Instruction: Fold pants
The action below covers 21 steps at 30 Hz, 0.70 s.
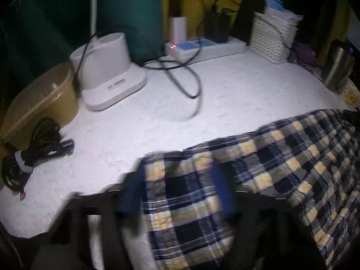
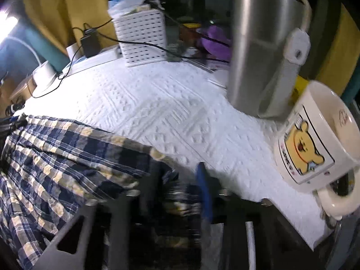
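— So, which step is being worked on?

— Both ends of the plaid pants [image 1: 281, 157] are being gripped, I'd judge, ready for the first fold. They are lying along the near edge of the table [image 1: 225, 94], spilling partly over it.

— Are the claws holding?

— The left gripper [image 1: 177, 191] is clenching on one end of the cloth, blue pads pressing plaid between them. The right gripper [image 2: 180, 193] is pinching the other end, though blur is smearing that view.

— What is the next move asking for?

— Probably lifting both ends together and carrying them over evenly, while keeping clear of the bear mug [image 2: 315, 144] and steel kettle [image 2: 263, 51] standing near the right side.

— And the materials?

— The pants are looking thin, crinkled and limp, checked in navy, grey and yellow. The table covering is showing white embossed patterns.
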Available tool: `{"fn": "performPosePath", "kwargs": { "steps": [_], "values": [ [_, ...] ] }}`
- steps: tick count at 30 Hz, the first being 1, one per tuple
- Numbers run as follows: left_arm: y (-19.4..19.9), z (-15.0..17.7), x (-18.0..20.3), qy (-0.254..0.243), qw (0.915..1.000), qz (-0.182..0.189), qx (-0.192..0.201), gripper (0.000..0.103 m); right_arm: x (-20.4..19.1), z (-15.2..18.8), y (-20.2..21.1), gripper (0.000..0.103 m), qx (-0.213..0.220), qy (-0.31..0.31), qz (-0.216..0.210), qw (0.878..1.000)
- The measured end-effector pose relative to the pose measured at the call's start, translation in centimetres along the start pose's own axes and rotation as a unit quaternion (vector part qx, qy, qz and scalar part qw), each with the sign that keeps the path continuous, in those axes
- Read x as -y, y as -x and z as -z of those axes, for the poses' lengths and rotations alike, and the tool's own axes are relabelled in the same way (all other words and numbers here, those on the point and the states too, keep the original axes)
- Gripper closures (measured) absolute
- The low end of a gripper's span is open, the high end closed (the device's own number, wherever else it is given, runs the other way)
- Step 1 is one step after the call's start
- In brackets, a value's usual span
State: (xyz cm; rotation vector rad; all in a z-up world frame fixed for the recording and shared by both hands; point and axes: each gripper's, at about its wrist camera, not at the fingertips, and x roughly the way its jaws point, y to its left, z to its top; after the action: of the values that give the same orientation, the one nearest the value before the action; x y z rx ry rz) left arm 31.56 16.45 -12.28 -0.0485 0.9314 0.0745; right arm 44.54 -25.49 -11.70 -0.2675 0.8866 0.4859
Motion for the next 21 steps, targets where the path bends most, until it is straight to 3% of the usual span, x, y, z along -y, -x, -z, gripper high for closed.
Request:
{"fn": "performPosePath", "kwargs": {
  "steps": [1,5,14,18,21],
  "values": [
    [0.2,0.0,0.4,-0.009,0.9999,0.005,-0.002,0.099,-0.3,-0.1,0.0,0.077,0.003,0.004,0.007,1.0],
    [0.9,-0.2,0.6,-0.02,0.9996,-0.015,0.013,0.1,-1.5,-1.3,1.6,0.077,0.045,0.033,0.058,0.997],
    [4.7,-3.1,0.1,-0.027,0.9961,-0.022,0.082,0.1,-1.7,-5.2,3.9,0.077,0.11,0.045,0.103,0.988],
    [4.4,-3.8,-0.4,-0.023,0.9956,-0.022,0.088,0.1,-0.8,-5.0,3.2,0.077,0.099,0.039,0.104,0.989],
    [2.3,-3.6,-0.4,-0.028,0.9973,-0.024,0.064,0.1,-0.5,-4.0,1.1,0.077,0.065,0.037,0.096,0.993]
  ]
}}
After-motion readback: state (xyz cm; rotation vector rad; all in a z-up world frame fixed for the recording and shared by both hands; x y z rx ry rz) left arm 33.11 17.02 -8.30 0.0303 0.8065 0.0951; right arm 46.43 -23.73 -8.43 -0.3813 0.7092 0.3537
